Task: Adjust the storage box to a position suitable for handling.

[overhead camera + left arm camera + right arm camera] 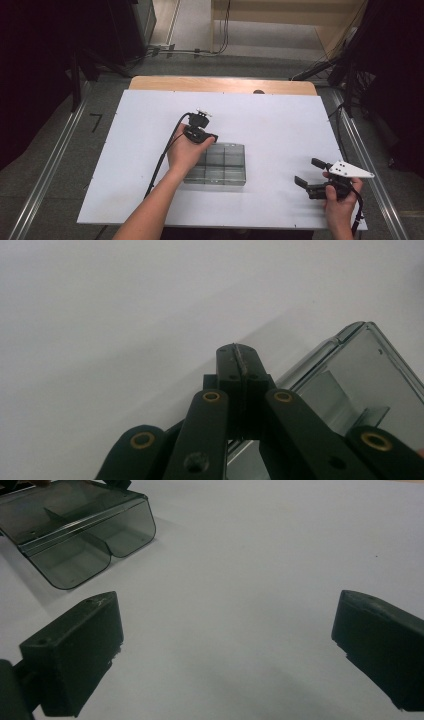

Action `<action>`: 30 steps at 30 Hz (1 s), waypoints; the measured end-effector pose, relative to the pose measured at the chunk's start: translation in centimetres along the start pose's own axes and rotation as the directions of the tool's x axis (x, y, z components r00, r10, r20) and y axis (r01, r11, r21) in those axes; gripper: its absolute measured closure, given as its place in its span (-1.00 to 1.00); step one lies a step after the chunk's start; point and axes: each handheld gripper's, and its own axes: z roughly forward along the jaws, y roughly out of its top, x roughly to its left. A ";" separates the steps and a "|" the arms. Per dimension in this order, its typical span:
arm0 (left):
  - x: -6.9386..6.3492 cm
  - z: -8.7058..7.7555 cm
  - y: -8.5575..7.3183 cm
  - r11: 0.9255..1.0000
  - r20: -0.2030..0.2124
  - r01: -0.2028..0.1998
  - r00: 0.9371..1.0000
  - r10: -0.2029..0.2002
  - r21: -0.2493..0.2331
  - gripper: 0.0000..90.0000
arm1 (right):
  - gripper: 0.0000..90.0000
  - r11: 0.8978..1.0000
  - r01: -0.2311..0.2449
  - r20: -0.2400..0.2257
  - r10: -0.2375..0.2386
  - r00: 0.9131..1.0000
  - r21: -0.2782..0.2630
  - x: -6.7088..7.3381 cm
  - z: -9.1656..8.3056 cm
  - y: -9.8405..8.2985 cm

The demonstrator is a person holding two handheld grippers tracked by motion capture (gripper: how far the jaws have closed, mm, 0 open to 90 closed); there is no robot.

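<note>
1. We see a clear compartment box [216, 164] just below the centre of the high view, lying flat on the white worktop [280, 125]. Its dividers show through the smoky plastic.
2. Our left gripper [212, 138] sits at the box's upper left corner, the hand resting over the box's left part. In the left gripper view the jaws are pressed fully together, with nothing visibly between them, and the box [360, 385] lies at the right edge, just beside the tips. We judge the closed tips are there to nudge or steady the box at its corner rather than to grip it.
3. Our right gripper [309, 174] waits at the lower right of the high view, well apart from the box. Its jaws stand wide and empty, with bare worktop [250, 580] between them in the right gripper view, and the box [80, 530] at the upper left.
4. We take the right gripper to be parked clear, leaving the left room to work.
</note>
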 end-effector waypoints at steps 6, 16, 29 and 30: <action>-0.5 -0.2 -0.7 1.000 0.011 -0.004 1.000 0.004 0.003 1.00 | -1.00 1.000 0.000 0.000 0.000 1.000 0.000 0.0 0.0 0.0; -1.3 -0.7 -2.0 1.000 0.035 -0.012 0.999 0.012 0.009 1.00 | -1.00 1.000 0.000 -0.001 0.000 1.000 0.000 0.0 0.0 0.0; -2.1 -1.3 -3.3 1.000 0.043 0.002 0.999 -0.003 0.014 1.00 | -1.00 1.000 0.001 0.002 -0.001 1.000 0.001 0.0 0.0 0.0; -2.1 -1.3 -3.4 1.000 0.044 0.001 0.999 -0.002 0.010 1.00 | -1.00 1.000 0.001 0.002 -0.001 1.000 0.001 0.0 0.0 0.0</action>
